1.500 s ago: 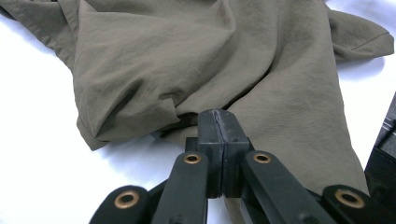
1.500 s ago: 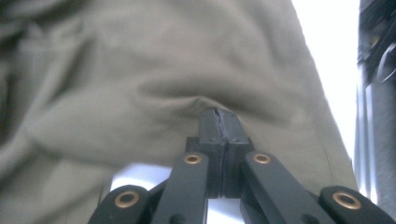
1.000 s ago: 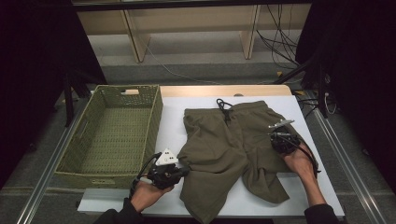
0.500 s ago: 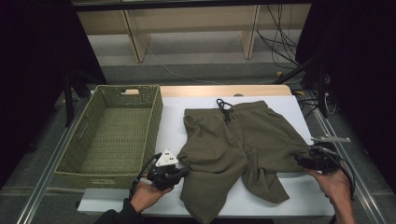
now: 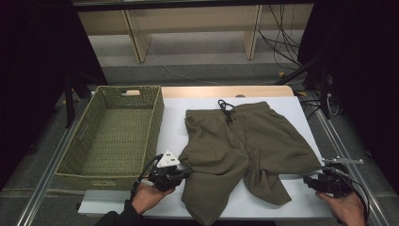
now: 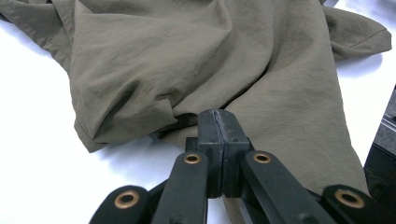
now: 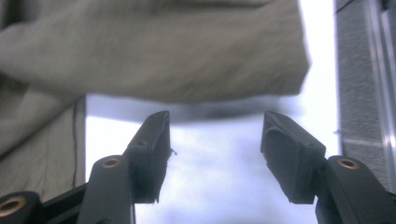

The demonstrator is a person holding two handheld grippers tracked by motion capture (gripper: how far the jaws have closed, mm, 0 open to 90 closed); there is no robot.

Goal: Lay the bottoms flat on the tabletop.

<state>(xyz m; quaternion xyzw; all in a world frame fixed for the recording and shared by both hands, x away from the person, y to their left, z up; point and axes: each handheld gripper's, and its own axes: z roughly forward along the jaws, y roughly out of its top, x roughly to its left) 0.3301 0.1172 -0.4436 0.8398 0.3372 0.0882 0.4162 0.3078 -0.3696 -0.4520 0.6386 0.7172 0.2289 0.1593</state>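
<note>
Olive shorts (image 5: 244, 141) lie spread on the white table (image 5: 175, 123), waistband and drawstring toward the far side. My left gripper (image 5: 186, 173) sits at the near left, shut on the edge of the left leg; in the left gripper view its pads (image 6: 219, 128) meet where folds of the shorts (image 6: 233, 70) gather. My right gripper (image 5: 307, 180) hovers at the near right corner, just off the right leg's hem. Its jaws have just been opening and stand open over bare table (image 7: 212, 191), with the shorts (image 7: 163, 46) ahead and nothing between them.
A woven green basket (image 5: 156, 117) stands on the left part of the table, close beside the shorts. A metal rail (image 5: 346, 155) runs along the table's right edge next to my right hand. Shelves and cables lie beyond the far edge.
My right gripper let go of the right leg of the shorts, opened, and drew back to the near right corner. The left gripper kept still.
</note>
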